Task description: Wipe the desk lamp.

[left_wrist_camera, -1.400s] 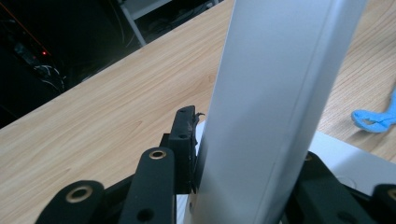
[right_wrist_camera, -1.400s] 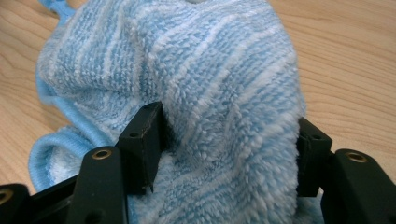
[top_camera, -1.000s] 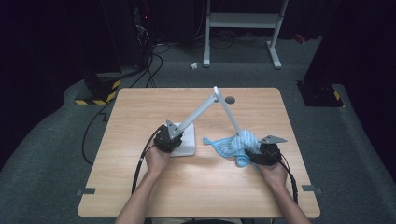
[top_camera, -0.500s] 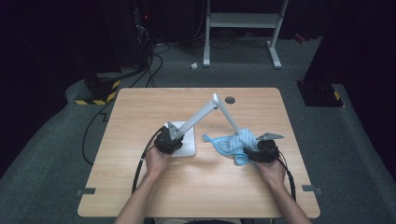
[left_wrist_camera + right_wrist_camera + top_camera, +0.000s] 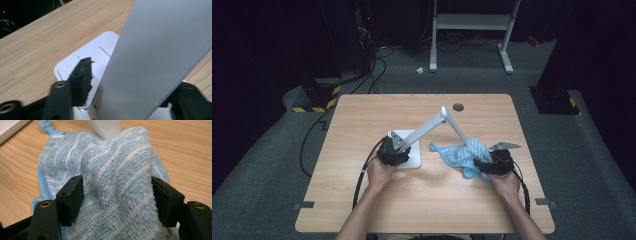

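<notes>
Right gripper (image 5: 484, 166) spread, jaws just opening, straddling the towel (image 5: 460, 156) bunched at its 12 o'clock; left gripper (image 5: 398, 150) spread, just opening, straddling the lamp arm (image 5: 419, 132).

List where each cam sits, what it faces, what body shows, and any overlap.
High view: above the person's side, facing forward and down at the table; both forearms, left gripper, right gripper.
Left gripper view: on that gripper, facing the lamp arm between its jaws.
Right gripper view: on that gripper, facing the cloth between its jaws.
Shared: lamp and cloth also show from above.
</notes>
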### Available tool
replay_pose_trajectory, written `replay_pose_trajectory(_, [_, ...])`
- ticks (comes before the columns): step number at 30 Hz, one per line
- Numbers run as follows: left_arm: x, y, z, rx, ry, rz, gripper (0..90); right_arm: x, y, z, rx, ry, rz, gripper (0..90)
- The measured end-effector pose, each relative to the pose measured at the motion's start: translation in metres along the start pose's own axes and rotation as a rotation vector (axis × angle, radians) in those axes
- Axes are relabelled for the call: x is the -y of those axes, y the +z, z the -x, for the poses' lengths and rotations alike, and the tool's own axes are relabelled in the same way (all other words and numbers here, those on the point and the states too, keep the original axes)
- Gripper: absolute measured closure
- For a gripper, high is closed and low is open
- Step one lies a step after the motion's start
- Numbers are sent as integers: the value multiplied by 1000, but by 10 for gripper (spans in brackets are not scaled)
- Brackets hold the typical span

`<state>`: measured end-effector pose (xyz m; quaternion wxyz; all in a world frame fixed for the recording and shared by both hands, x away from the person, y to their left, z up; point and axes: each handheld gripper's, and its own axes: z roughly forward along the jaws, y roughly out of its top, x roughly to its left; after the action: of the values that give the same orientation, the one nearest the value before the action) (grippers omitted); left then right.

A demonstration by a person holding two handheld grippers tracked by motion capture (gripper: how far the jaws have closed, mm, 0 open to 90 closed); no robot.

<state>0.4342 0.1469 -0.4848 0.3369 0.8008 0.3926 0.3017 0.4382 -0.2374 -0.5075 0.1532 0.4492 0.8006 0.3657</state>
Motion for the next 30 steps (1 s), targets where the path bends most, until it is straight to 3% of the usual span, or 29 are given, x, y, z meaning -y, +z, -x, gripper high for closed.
replay_pose_trajectory(4, [0, -5, 1, 22, -13, 10, 291, 0, -9, 1, -13, 12, 23, 284])
replay_pose_trajectory(13, [8, -19, -3, 82, -46, 27, 243, 1, -24, 3, -1, 18, 46, 276])
replay_pose_trajectory(18, [18, -29, -8, 124, -89, 41, 214, 4, -31, 9, -8, 43, 65, 274])
replay_pose_trajectory(26, [32, -42, -18, 121, -159, 60, 197, 7, -37, 12, 2, 50, 77, 304])
replay_pose_trajectory(30, [40, -52, -25, 152, -232, 61, 159, 11, -42, 14, 1, 60, 92, 319])
